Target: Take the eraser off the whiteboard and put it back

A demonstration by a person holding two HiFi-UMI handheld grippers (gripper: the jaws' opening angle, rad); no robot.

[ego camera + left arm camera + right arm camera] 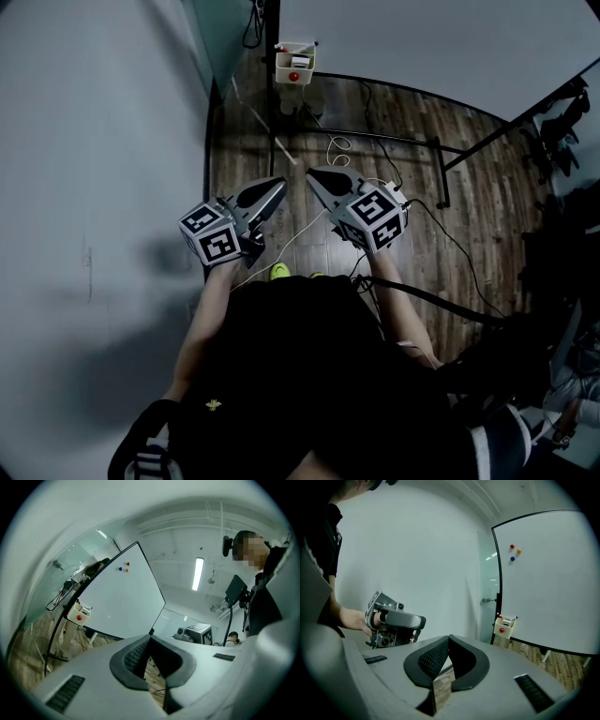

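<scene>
**Both claws shut and empty, whiteboard well ahead**

I'm standing on the wood floor (469,187) and holding both claws out in front of me, side by side, with their tips near each other but not touching. My left claw (277,184) is keeping its jaws pressed together at the tips. Its own view is showing only floor through the gap behind the pads, so it's gripping nothing. My right claw (312,175) is doing the same: jaws closed tip to tip, nothing between them.

The whiteboard (548,588) is standing on its black stand (412,141) at the far side, well apart from both claws. Three small magnets (512,547), red, orange and blue, are sitting close together high on the board face. A cream holder box (295,64) with a red dot on its front is hanging at the board's lower left corner, beside the left post. A few small items are sitting in it.

I'm not picking out the eraser for sure. It may be one of the items in that box, but they're too small to tell. Neither claw is holding it.

Cables (339,148) are lying on the floor between me and the stand. A plain grey wall (94,141) is running along my left.
</scene>
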